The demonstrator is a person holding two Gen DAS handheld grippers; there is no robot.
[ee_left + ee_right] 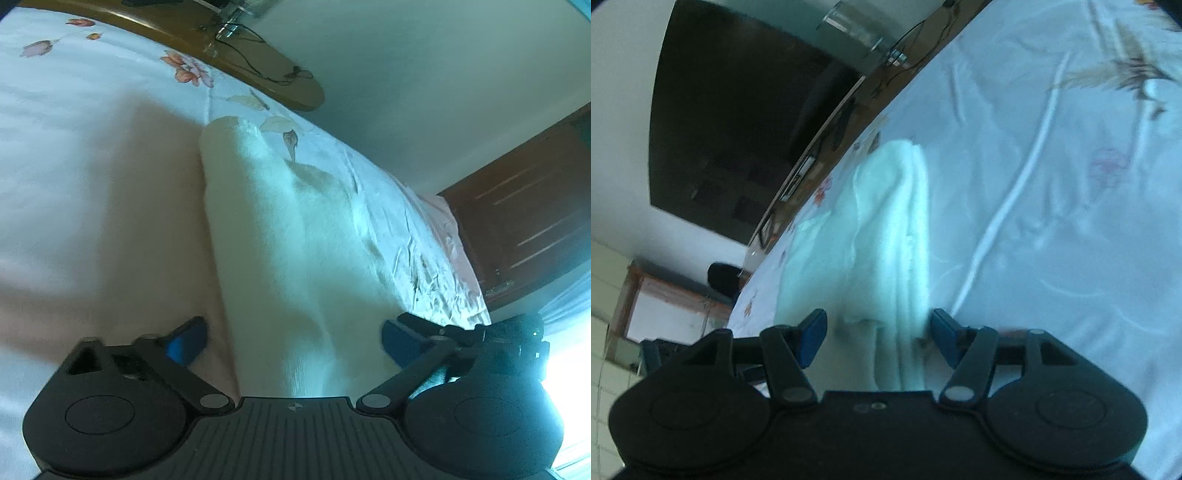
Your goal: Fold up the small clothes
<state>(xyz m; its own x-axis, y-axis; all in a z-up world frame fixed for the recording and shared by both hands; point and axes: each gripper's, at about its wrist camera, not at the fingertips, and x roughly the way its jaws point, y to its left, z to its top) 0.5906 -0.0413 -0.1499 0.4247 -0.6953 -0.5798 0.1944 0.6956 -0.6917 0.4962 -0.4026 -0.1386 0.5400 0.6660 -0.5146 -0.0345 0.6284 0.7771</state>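
Observation:
A white fluffy cloth [280, 236] lies folded lengthwise on the bed sheet [92, 155]. My left gripper [291, 341] is open, its blue fingertips [186, 341] on either side of the cloth's near end. In the right wrist view the same cloth [886, 229] runs away from me in stacked layers. My right gripper [877, 338] is open, its blue fingertips [812, 336] spread around the cloth's near end, neither visibly pinching it.
The sheet [1052, 206] is white with a flower print and wrinkles. A wooden bed frame [236, 55] with cables runs along the far edge. A dark wooden door [524, 221] stands at the right. A dark panel [738, 122] hangs on the wall.

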